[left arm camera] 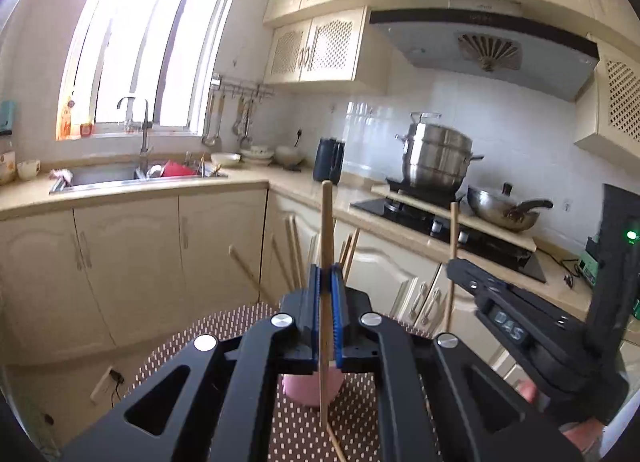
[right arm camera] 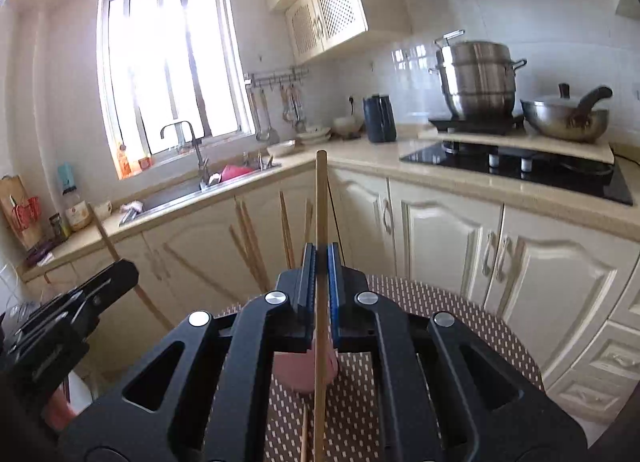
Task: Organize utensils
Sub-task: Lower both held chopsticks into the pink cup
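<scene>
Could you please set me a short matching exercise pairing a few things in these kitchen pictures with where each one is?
Things:
1. light wooden chopstick
2. round pink cup
3. tall stainless steel stockpot
4. steel wok with dark handle

Places:
A. on the stove, beside the stockpot
B. on the dotted brown table mat
C. upright on the stove, against the tiled wall
D. clamped in the left gripper

Pairs: 1-D, 2-B, 3-C, 4-A

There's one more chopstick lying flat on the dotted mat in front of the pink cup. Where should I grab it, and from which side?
Probably near the middle of the loose chopstick, coming straight down from above with the jaws across its width. It lies flat on the dotted mat before the pink cup, so a side approach has nothing to close on. Both grippers already hold chopsticks; empty one first.
</scene>
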`<state>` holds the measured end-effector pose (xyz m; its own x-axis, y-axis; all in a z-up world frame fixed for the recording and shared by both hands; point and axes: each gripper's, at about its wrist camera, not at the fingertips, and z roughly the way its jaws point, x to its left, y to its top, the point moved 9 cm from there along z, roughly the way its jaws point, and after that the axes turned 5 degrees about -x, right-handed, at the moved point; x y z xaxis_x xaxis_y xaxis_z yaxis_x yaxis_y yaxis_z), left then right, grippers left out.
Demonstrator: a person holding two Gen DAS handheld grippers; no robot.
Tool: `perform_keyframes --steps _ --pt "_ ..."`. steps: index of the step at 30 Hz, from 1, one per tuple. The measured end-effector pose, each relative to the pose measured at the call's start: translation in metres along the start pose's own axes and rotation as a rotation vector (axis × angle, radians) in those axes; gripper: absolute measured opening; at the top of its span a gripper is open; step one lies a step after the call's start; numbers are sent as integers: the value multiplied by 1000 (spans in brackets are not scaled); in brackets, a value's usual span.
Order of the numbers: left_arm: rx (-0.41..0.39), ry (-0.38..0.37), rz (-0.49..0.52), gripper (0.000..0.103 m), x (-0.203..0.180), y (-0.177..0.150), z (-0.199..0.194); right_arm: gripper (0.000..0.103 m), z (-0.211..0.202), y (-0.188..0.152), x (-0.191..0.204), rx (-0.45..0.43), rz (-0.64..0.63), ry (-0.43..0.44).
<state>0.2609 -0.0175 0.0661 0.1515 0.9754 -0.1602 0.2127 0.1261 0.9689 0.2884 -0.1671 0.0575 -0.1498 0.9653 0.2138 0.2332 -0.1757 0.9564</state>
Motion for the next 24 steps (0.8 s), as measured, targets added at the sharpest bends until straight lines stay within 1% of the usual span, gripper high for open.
perform_keyframes --steps 6,13,19,24 --pt "-61 -10 11 6 -8 31 4 6 12 33 3 -82 31 1" --pt "-106 -22 19 6 -13 53 14 6 34 56 7 -173 31 3" --pt "-115 -17 31 6 -11 61 32 6 64 54 8 -188 36 13" --pt "-65 3 29 6 -1 47 54 6 88 36 8 -149 37 34"
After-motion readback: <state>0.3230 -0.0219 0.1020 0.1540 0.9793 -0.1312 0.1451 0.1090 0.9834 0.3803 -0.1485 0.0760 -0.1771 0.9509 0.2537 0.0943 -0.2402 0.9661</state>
